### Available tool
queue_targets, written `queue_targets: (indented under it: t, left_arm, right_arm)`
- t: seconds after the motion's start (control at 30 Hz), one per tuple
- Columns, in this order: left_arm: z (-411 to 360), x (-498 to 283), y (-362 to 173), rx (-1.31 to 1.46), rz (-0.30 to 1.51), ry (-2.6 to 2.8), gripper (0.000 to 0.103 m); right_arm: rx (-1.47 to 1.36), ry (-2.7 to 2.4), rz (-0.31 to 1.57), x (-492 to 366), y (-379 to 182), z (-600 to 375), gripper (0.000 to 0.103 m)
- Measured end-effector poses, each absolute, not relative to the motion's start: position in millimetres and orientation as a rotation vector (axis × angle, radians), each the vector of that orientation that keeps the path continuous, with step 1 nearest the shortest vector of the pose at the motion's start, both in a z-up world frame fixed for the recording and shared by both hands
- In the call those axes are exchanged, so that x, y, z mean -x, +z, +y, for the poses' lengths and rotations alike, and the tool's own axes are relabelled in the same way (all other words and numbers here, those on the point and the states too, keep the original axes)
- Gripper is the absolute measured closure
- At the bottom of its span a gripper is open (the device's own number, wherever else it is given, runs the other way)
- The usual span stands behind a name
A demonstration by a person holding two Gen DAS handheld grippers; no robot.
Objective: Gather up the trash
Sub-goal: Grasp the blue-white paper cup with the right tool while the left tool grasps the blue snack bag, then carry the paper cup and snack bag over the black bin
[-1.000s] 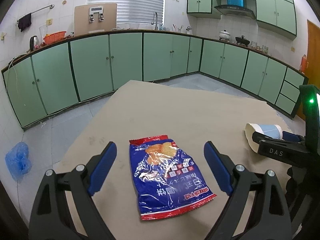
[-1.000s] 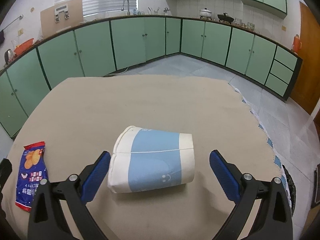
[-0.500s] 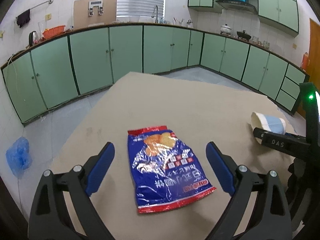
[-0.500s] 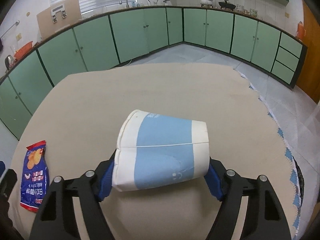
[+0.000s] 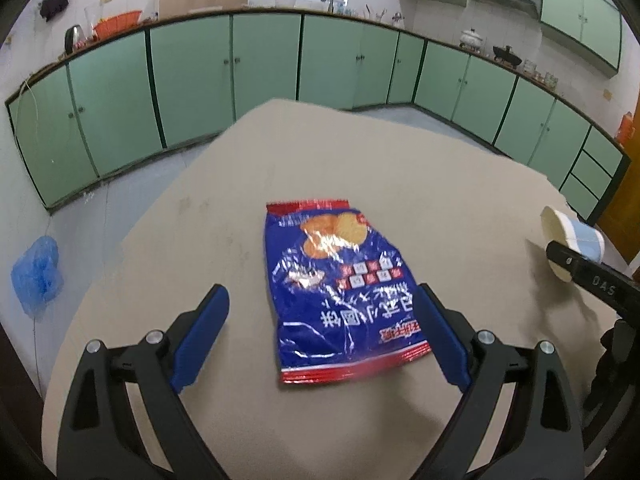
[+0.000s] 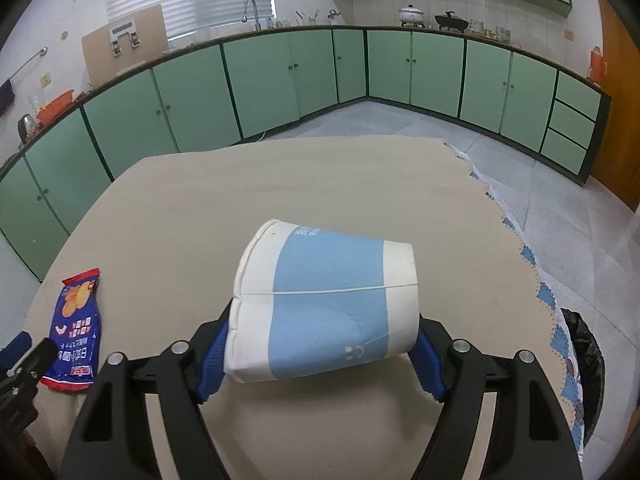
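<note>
My right tongs (image 6: 320, 354) clamp the crushed paper cup (image 6: 326, 306) above the table (image 6: 320, 184); my left tongs (image 5: 324, 336) gape wide around the snack bag (image 5: 340, 292), lying toward twelve o'clock. Squeezing harder could buckle the cup loose.

On the black finger of my right gripper (image 5: 592, 276), seen from my left wrist, I read the white letters "DAS". The blue snack bag (image 5: 344, 296) carries large white Chinese characters across its lower half, upside down to me; I cannot make them out surely. It also has a red strip with small yellow writing, too small to read. The paper cup (image 6: 324, 308) bears a small white smiley face on its blue band, and blurred white characters near its rim.
</note>
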State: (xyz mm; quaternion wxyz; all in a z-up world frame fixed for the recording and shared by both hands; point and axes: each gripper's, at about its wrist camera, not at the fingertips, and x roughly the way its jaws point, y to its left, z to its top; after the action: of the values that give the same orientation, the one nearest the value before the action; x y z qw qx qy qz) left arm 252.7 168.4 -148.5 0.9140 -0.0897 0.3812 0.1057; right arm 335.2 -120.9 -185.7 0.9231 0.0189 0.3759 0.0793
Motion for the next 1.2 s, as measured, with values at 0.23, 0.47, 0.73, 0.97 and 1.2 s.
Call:
queue_targets:
  t: [0.23, 0.47, 0.73, 0.97, 1.2]
  left_arm:
    - [166.0, -261.5, -156.6, 0.194, 0.848, 0.165, 0.036]
    - [164.7, -260.2, -156.4, 0.229, 0.826, 0.131, 0.094]
    - [156.4, -249.4, -142.5, 0.241, 0.759, 0.084, 0.099]
    - [133.3, -245.8, -118.3, 0.206, 0.689, 0.046, 0.099]
    - [104.0, -243.7, -99.8, 0.173, 0.644, 0.018, 0.099]
  right_arm:
    - [-0.027, 0.164, 0.761, -333.7, -184.6, -119.4, 0.028]
    - [-0.016, 0.162, 0.752, -330.1, -184.7, -115.8, 0.028]
    - [-0.021, 0.151, 0.72, -320.6, -179.4, -119.8, 0.028]
    - [-0.021, 0.135, 0.67, -303.1, -164.3, -138.4, 0.028]
    - [-0.053, 0.128, 0.626, -283.1, -139.5, -165.9, 0.028]
